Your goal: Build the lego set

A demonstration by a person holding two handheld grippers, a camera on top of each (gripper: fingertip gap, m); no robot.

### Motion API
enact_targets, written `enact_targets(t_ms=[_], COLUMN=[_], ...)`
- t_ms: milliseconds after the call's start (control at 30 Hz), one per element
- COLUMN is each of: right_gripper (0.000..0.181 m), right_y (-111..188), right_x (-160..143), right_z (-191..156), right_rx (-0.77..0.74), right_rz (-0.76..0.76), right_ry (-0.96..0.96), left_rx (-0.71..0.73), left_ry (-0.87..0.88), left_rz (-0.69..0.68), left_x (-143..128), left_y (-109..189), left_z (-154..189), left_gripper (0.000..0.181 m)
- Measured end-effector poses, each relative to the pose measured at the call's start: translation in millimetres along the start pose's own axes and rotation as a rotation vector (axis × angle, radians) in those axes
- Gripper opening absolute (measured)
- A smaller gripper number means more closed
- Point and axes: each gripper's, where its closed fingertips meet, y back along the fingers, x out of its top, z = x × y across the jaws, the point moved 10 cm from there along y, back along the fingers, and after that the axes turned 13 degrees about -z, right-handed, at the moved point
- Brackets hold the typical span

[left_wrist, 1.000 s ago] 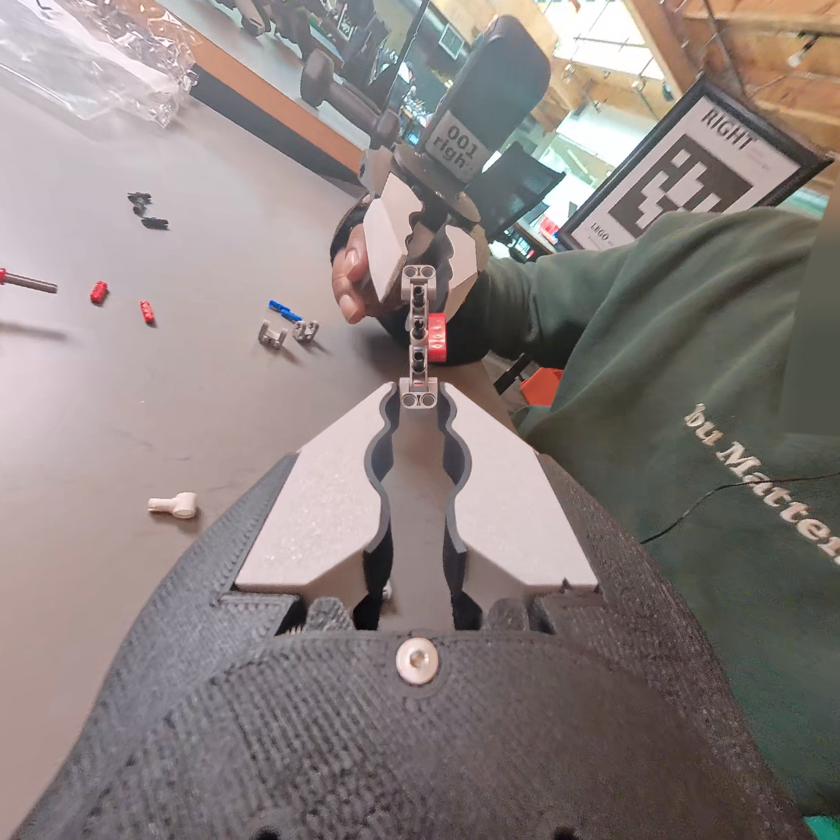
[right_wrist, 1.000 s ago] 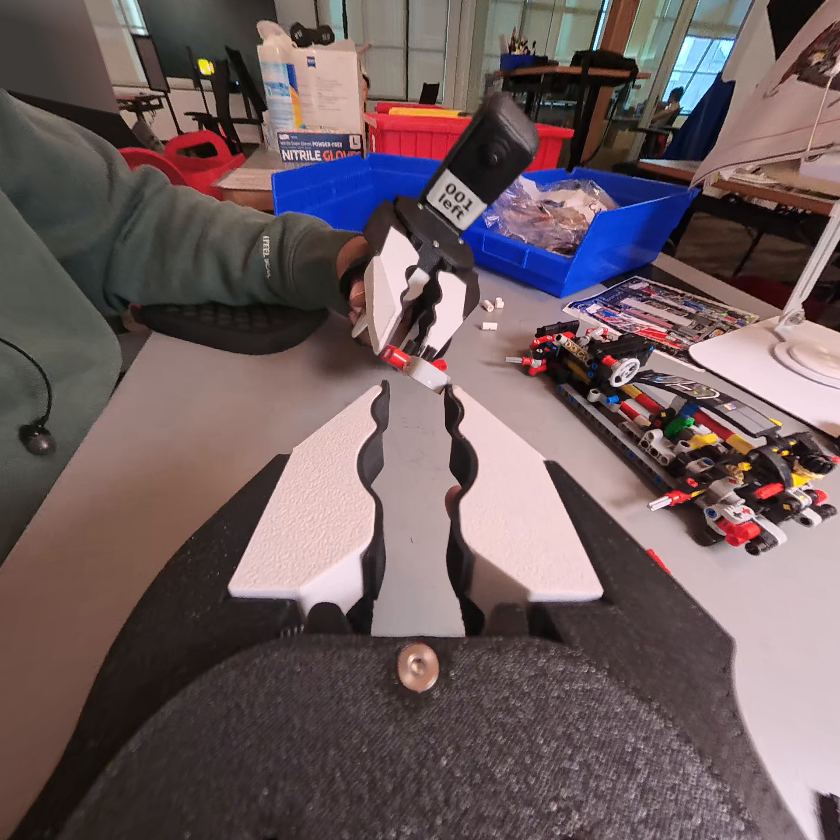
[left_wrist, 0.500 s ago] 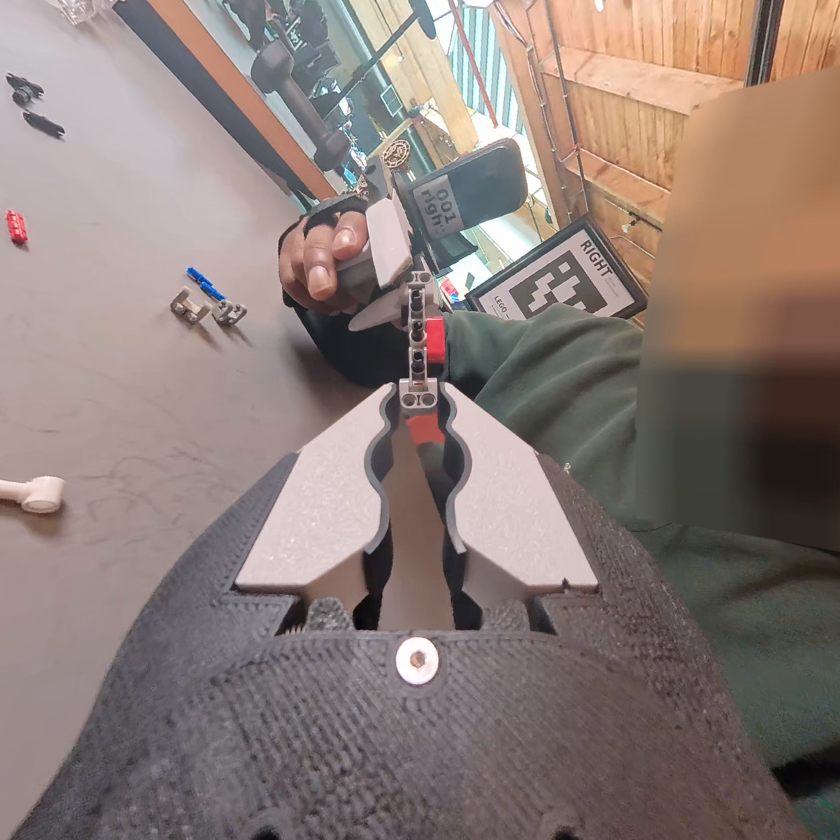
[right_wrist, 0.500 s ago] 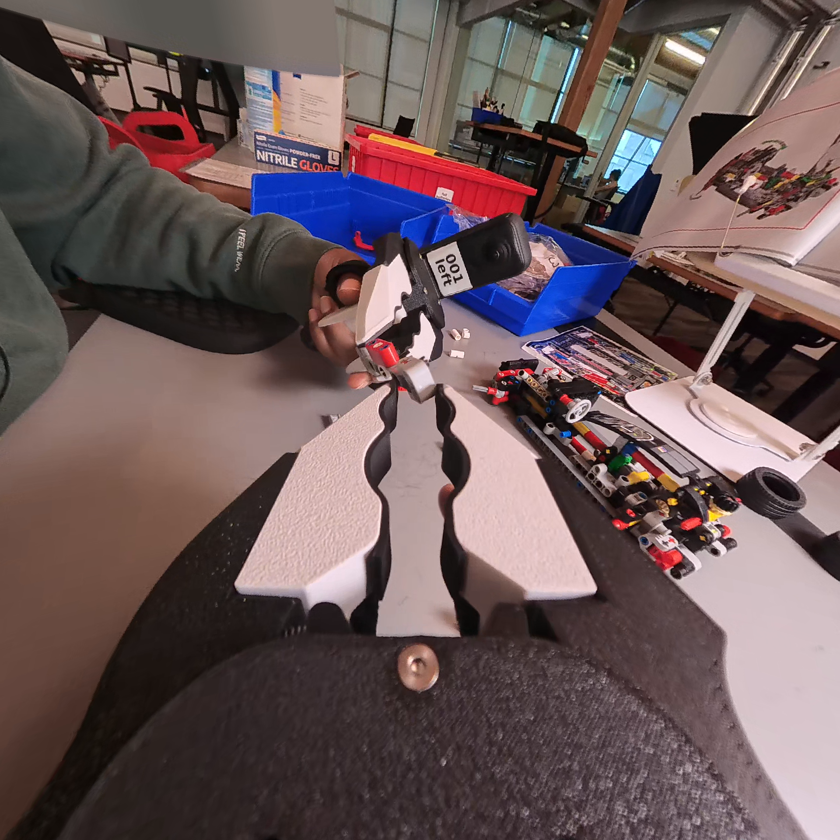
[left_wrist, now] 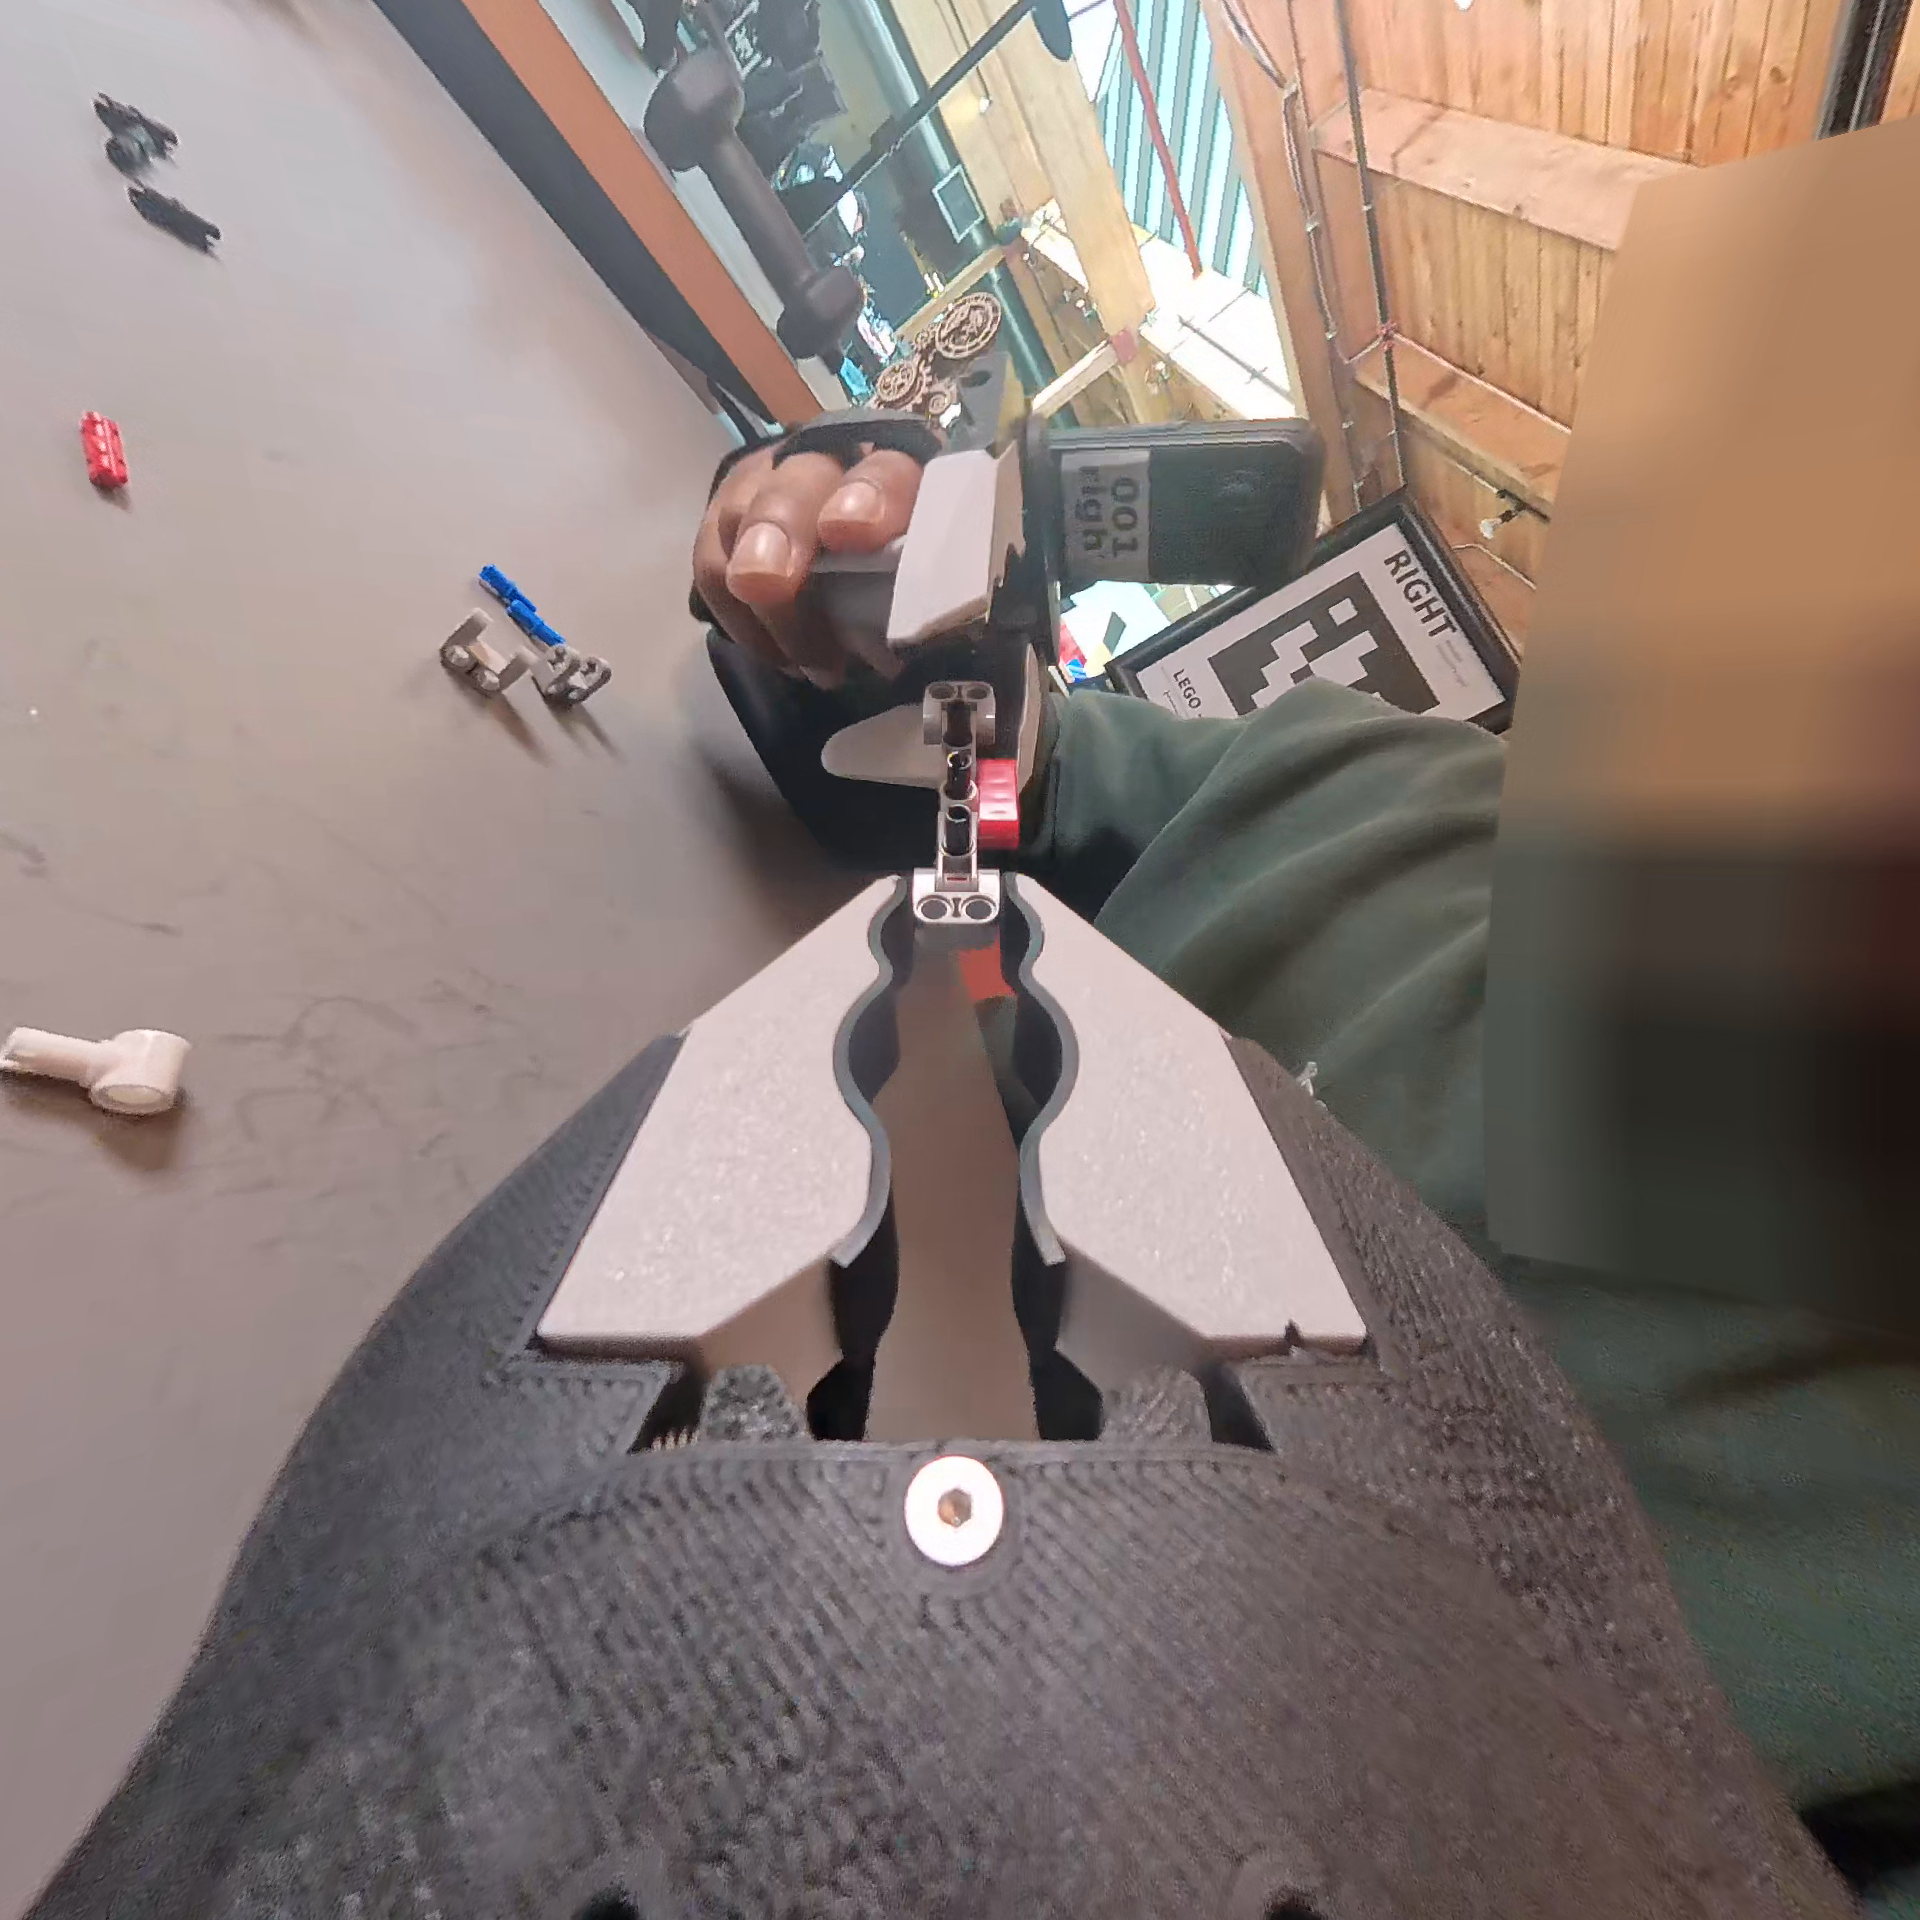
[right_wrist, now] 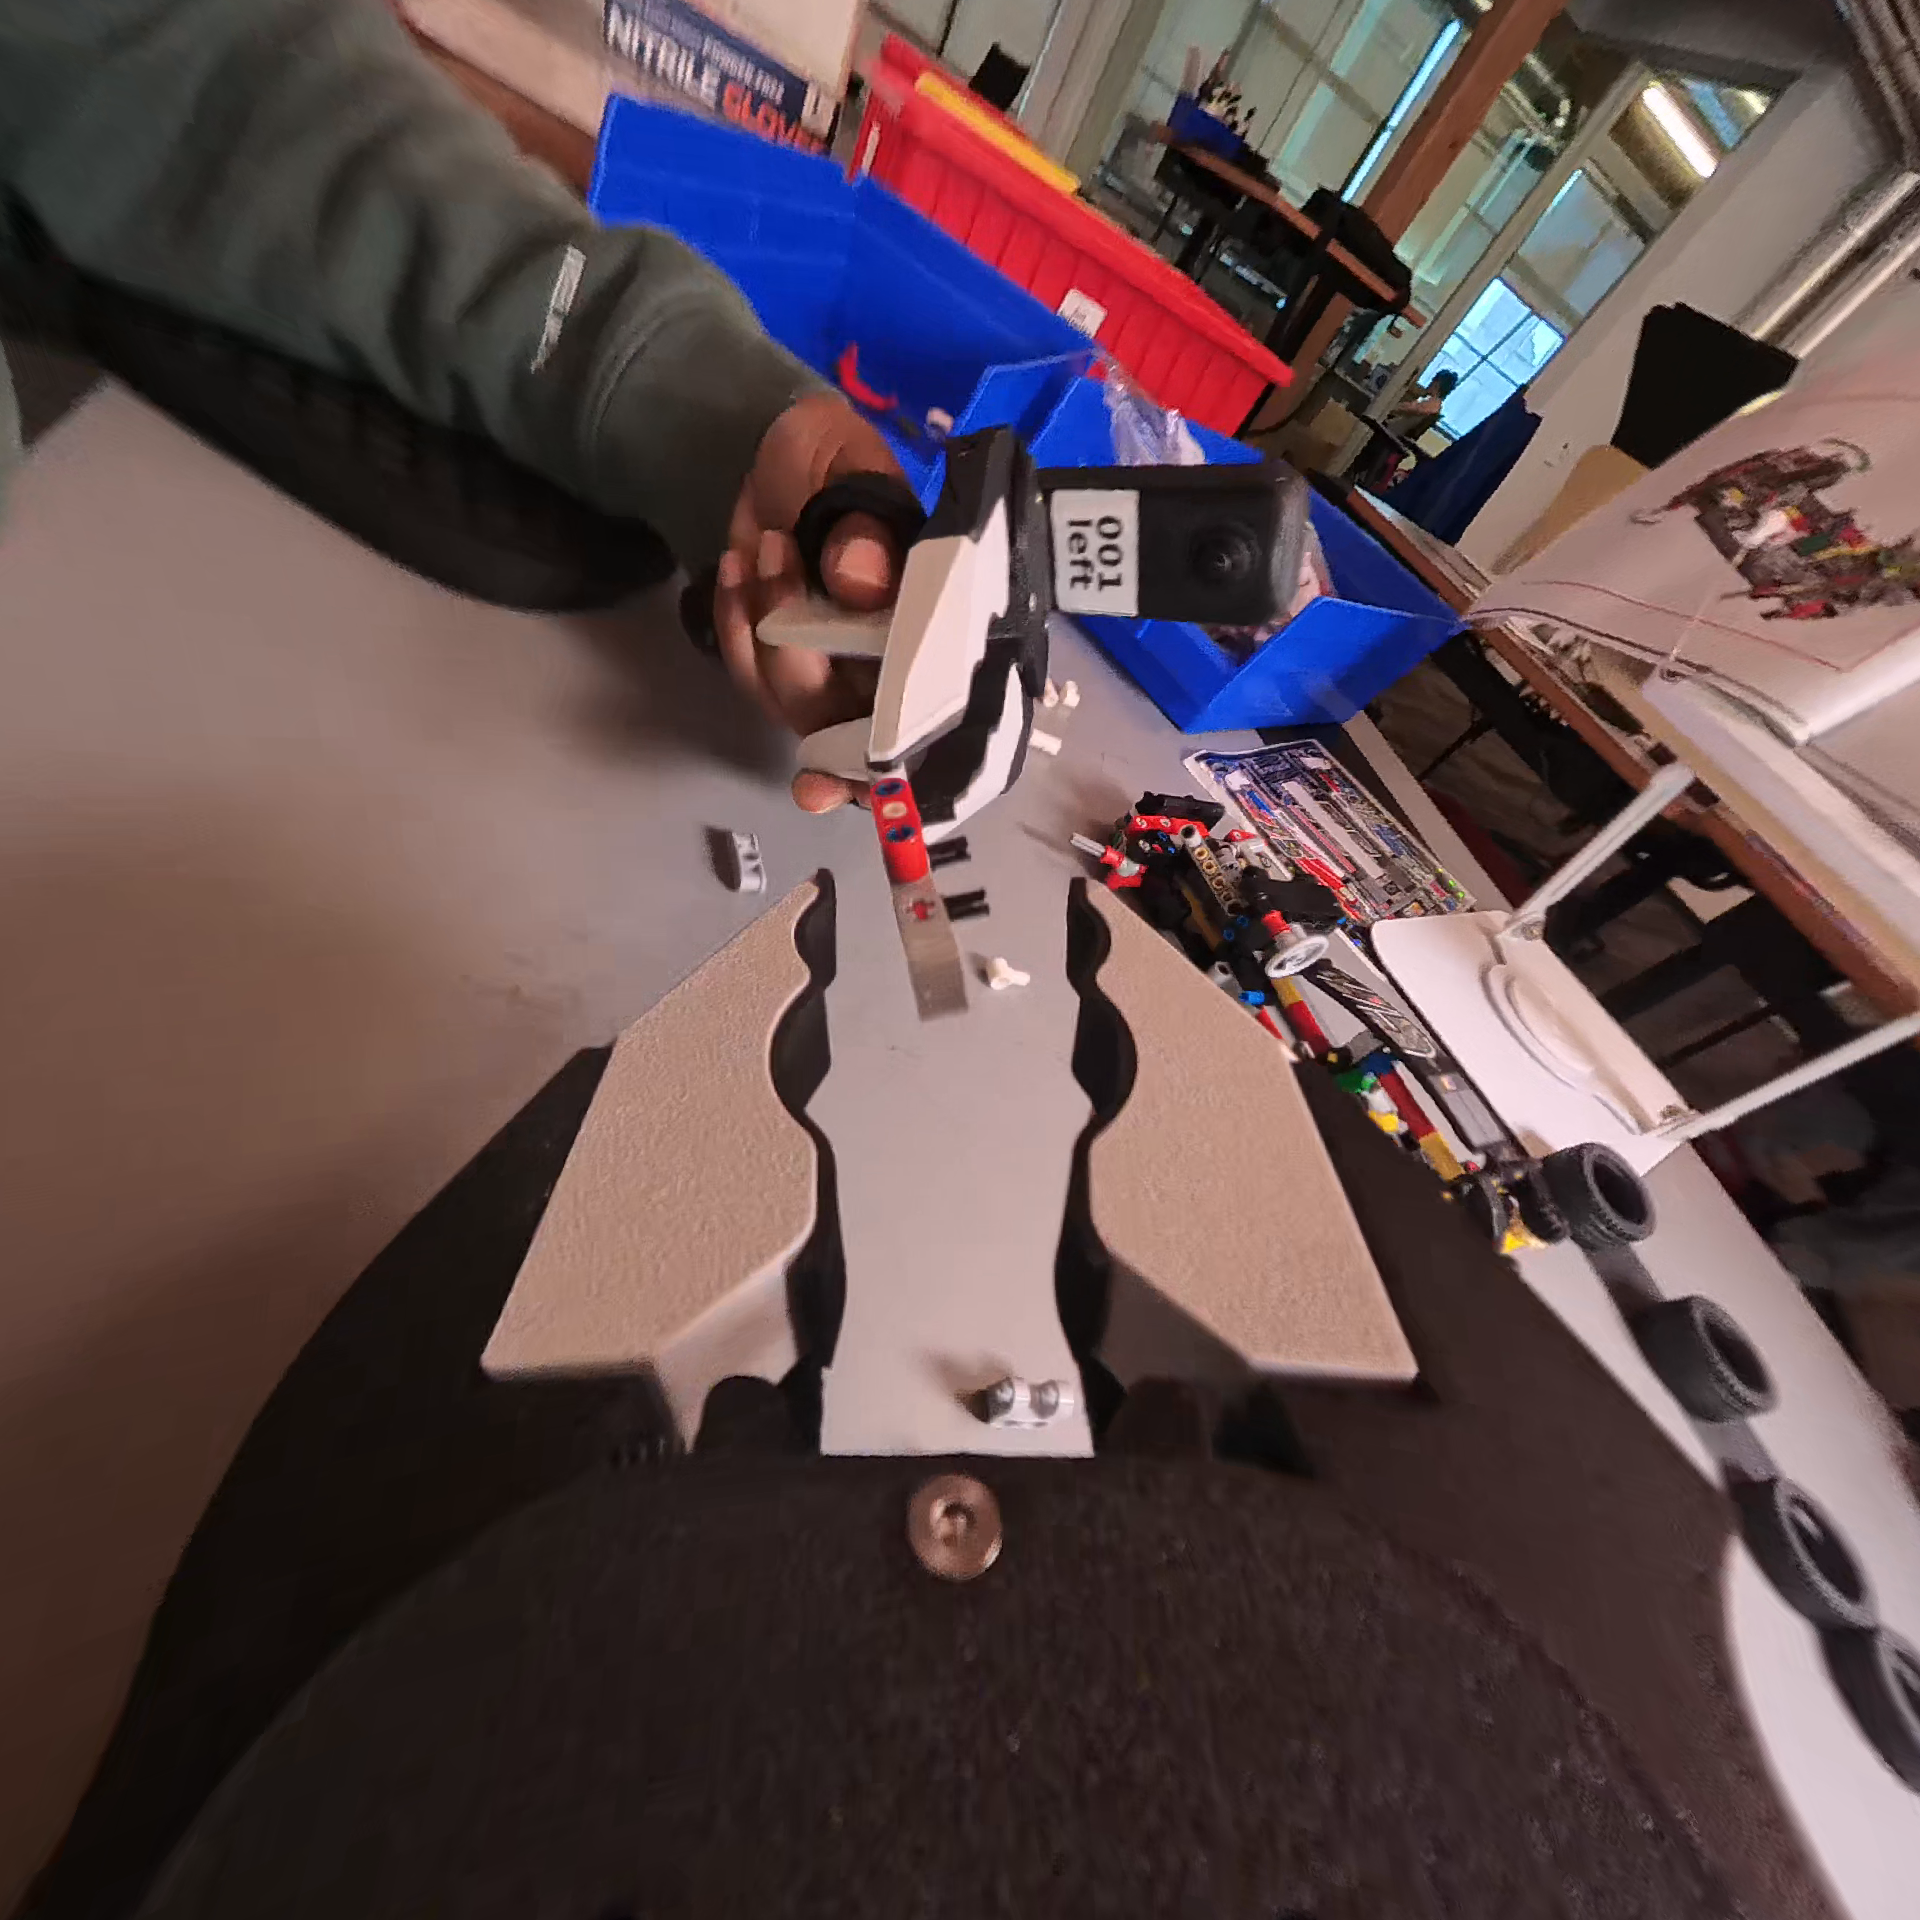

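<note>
left gripper [left_wrist: 956, 902], frame centre: fingers narrow, pinching the grey-and-red lego beam assembly [left_wrist: 961, 805] above the surface [left_wrist: 312, 831]. right gripper [right_wrist: 948, 904]: fingers wide, holding nothing. partly built lego model [right_wrist: 1340, 997] at right of the right wrist view.

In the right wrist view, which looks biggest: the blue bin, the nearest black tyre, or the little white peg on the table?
1. blue bin
2. black tyre, though nearness flatters it
3. white peg
</note>
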Motion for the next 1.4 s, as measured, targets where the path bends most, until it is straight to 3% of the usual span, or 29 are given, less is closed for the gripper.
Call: enact_targets(t_ms=[300, 1400], right_gripper=[0.015, 0.015], right_y=[-8.2, -7.7], right_x=[-1.4, -2.0], right_z=[-13.6, -10.9], right_rx=[0.038, 0.059], right_rz=[-0.043, -0.013], right_ry=[0.100, 0.022], left_rx=[0.003, -0.006], left_ry=[0.041, 0.040], left_rz=[-0.053, -0.033], left_x=[-3.7, -3.6], left_y=[-10.4, -10.5], left_z=[-4.2, -1.0], left_gripper=[0.014, 0.014])
